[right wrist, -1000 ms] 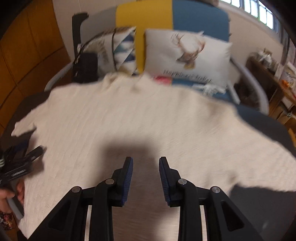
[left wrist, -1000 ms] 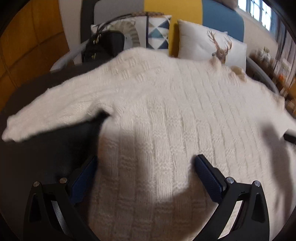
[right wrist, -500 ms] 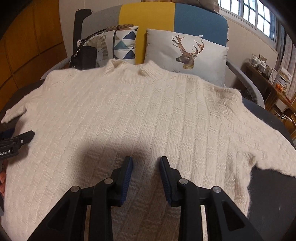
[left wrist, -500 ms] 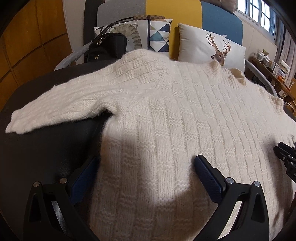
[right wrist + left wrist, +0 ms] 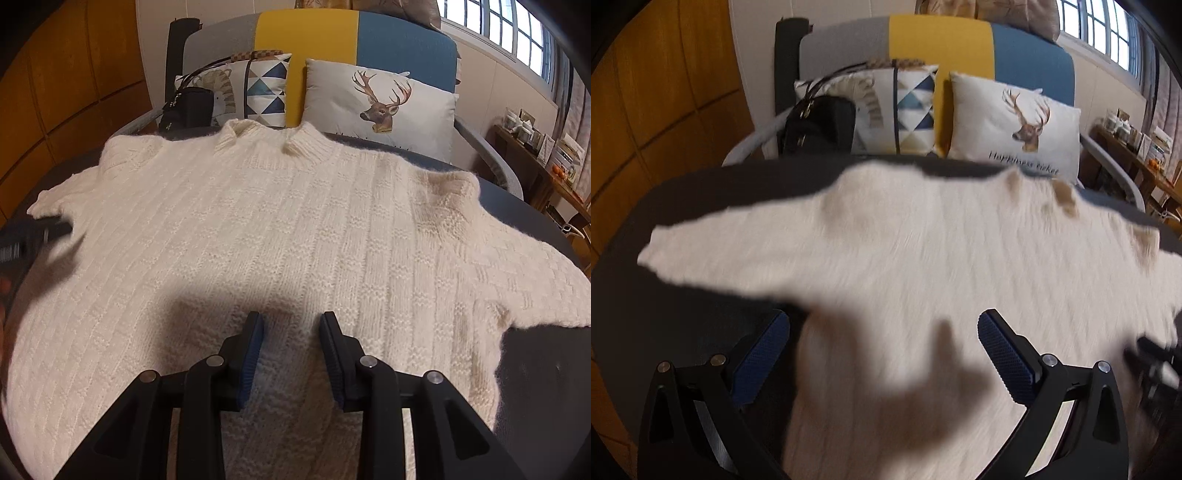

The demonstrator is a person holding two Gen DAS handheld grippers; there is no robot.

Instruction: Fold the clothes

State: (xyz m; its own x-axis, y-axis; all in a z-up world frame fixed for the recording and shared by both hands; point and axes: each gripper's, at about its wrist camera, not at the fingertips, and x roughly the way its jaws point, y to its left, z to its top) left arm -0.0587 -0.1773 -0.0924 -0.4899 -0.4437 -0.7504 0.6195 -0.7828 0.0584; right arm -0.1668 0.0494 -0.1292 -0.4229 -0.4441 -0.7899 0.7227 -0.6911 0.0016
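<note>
A cream knit sweater [image 5: 295, 229] lies spread flat, collar to the far side, on a dark round table [image 5: 546, 373]. In the left wrist view the sweater [image 5: 923, 258] is blurred by motion, its left sleeve stretched out to the left. My left gripper [image 5: 882, 321] is open wide above the sweater's left side near the armpit, holding nothing. My right gripper [image 5: 291, 317] hovers over the lower middle of the body with a narrow gap between its fingers and no cloth pinched. Each gripper shows at the edge of the other's view, the left one [image 5: 33, 236] and the right one [image 5: 1156, 354].
Behind the table stands a sofa [image 5: 402, 33] in grey, yellow and blue with a deer cushion [image 5: 380, 103], a triangle-patterned cushion [image 5: 266, 85] and a black bag [image 5: 188, 107]. Wooden panels line the left wall. A cluttered shelf [image 5: 543, 147] stands at the right.
The left wrist view has pulled back and now blurs with motion; more table shows beyond the sweater. The right gripper has barely moved, and its gap is unchanged.
</note>
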